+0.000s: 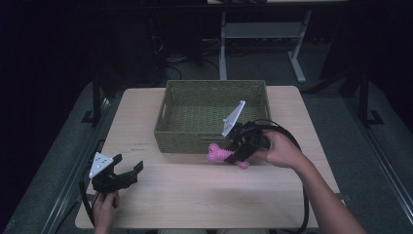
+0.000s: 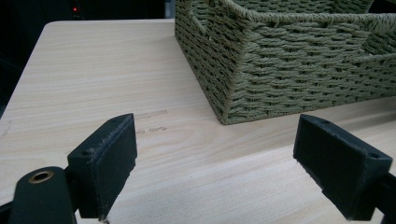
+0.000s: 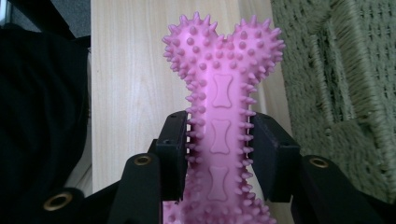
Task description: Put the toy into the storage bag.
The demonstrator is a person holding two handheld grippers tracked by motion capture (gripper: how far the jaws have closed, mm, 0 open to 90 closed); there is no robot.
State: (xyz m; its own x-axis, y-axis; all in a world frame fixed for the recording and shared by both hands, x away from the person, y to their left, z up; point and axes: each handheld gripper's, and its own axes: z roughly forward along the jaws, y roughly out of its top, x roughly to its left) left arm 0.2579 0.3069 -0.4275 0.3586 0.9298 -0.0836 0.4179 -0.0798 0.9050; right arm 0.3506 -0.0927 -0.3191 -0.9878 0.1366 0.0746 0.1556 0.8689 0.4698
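Observation:
A pink spiky bone-shaped toy [image 3: 222, 107] is clamped by its shaft between the two black jaws of my right gripper [image 3: 219, 144]. In the high view the right gripper [image 1: 233, 154] holds the pink toy [image 1: 217, 153] just off the table, close to the front wall of the green woven basket [image 1: 185, 139]. My left gripper [image 1: 130, 171] rests low at the table's front left with its jaws wide apart and nothing between them. In the left gripper view the left gripper [image 2: 217, 172] looks over bare wood toward a corner of the basket [image 2: 280, 79].
The light wooden table [image 1: 195, 195] has bare room in front of and to the left of the basket. A black cable [image 1: 292, 141] loops from the right gripper along the person's forearm. Dark floor and desk legs lie beyond the table's far edge.

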